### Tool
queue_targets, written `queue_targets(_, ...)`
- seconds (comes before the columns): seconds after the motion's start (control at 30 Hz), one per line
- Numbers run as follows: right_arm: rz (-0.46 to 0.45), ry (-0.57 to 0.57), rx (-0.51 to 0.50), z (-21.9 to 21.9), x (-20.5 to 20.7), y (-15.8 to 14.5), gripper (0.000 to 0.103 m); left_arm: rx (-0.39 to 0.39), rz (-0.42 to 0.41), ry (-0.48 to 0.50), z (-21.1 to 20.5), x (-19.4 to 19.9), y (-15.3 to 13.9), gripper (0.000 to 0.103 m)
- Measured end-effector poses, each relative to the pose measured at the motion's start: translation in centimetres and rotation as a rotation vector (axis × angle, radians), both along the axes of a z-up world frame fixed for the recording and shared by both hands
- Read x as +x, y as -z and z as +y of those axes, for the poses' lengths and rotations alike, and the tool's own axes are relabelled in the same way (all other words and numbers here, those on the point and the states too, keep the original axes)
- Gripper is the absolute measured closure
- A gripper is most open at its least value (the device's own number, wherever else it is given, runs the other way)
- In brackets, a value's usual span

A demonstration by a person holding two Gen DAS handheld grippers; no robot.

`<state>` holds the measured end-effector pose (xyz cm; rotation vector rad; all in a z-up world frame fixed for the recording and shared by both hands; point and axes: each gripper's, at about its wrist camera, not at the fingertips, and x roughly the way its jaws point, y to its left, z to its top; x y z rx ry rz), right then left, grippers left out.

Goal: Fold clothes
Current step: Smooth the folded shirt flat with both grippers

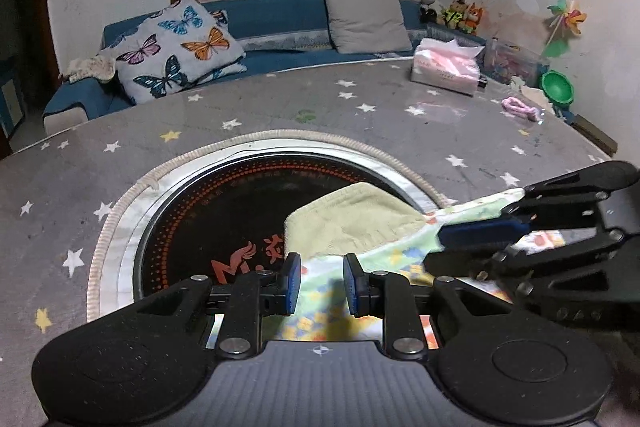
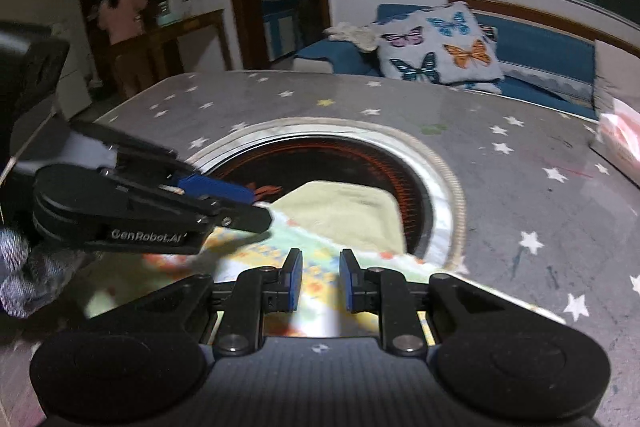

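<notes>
Left wrist, cloth blurred, partly hidden

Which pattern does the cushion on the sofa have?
Coloured butterflies on white; the cushion shows best in the left wrist view.

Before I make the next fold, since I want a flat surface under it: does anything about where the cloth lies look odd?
Yes. The printed cloth lies partly over the round black heater plate set into the table, its pale green underside turned up, so it spans the metal rim rather than flat tabletop.

The printed cloth runs hidden under both tools; the tissue pack is blurred and edge-cropped.
</notes>
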<state>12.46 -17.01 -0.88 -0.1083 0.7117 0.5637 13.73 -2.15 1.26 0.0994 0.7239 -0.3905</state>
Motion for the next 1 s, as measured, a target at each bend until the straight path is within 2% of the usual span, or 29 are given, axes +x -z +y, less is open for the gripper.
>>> queue_targets(0.17,0.008,-0.047,-0.038,1.2,-1.5,0.4,0.084,0.008,-0.010,0.021,-0.1,-1.8,-0.1,0.078)
queue_targets(0.47,0.005,-0.120,-0.040,2.0,-6.5,0.1,0.083,0.023,-0.048,0.048,0.2,-6.5,0.2,0.077)
queue_targets(0.6,-0.006,-0.143,-0.030,2.0,-8.6,0.0,0.075,0.030,-0.056,0.045,0.5,-8.6,0.8,0.077)
queue_targets(0.63,-0.009,-0.143,-0.030,1.9,-8.9,0.1,0.071,0.023,-0.054,0.034,0.7,-8.9,1.0,0.077)
queue_targets(0.77,-0.016,-0.132,-0.019,1.7,-9.7,0.2,0.069,-0.017,-0.048,-0.022,1.7,-9.9,1.4,0.074)
queue_targets(0.83,-0.015,-0.122,-0.006,1.5,-9.9,0.0,0.064,-0.038,-0.045,-0.050,2.2,-10.4,1.6,0.072)
queue_targets(1.0,-0.012,-0.096,0.007,0.3,-10.6,0.5,0.064,-0.070,-0.041,-0.092,3.1,-11.0,1.9,0.072)
